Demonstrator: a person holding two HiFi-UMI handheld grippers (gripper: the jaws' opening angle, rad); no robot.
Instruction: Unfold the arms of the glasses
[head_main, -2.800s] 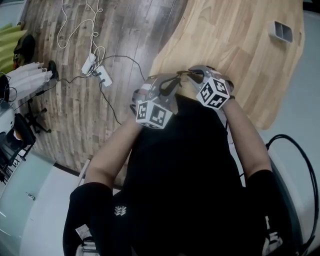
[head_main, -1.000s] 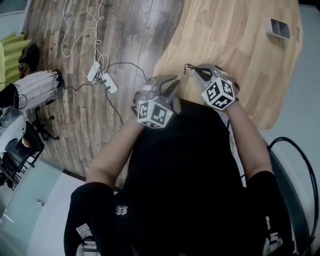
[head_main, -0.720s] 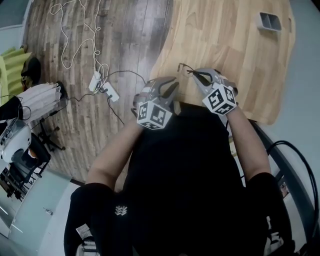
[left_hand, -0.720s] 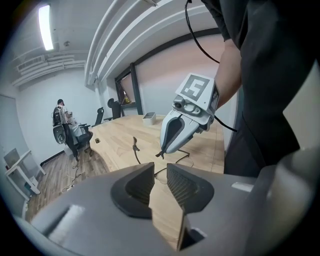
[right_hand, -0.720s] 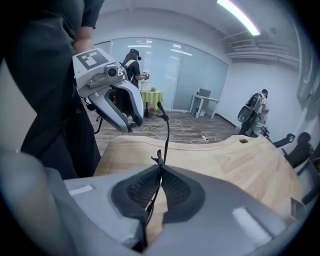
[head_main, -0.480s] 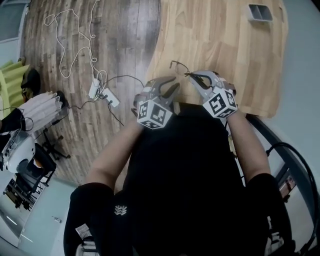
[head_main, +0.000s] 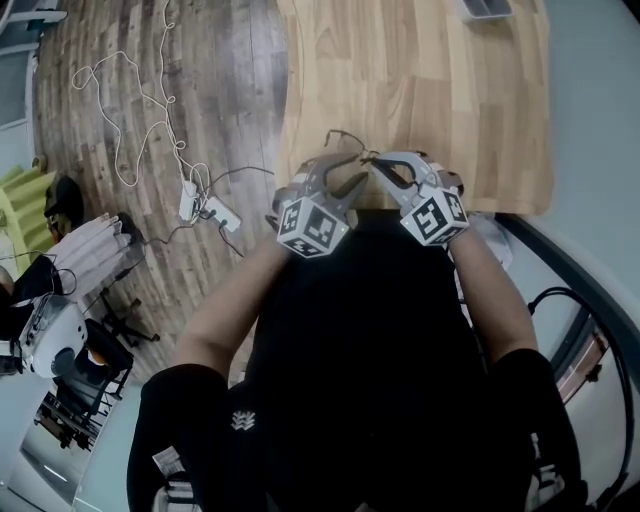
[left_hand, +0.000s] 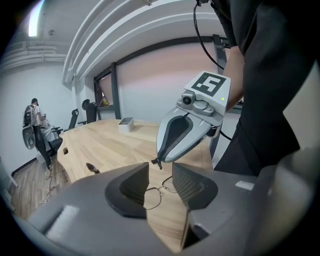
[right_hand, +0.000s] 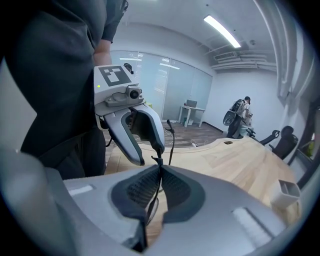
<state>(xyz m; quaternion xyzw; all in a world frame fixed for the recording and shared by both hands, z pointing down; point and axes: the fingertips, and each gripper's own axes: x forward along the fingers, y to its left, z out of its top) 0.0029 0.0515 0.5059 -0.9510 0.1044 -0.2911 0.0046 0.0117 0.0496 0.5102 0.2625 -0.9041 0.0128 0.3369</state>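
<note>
Right hand-held gripper is clamped tight on a thin wire part of the glasses, over the near edge of the bench. Left hand-held gripper has just been opening and its jaws are wide apart with nothing pinched. The lenses show through its gap, just beyond the pads. The two hand-held grippers' tips nearly meet.

We counted one pair of glasses, two grippers, namely the left gripper and the right gripper, each with one cube, one table and one box.
</note>
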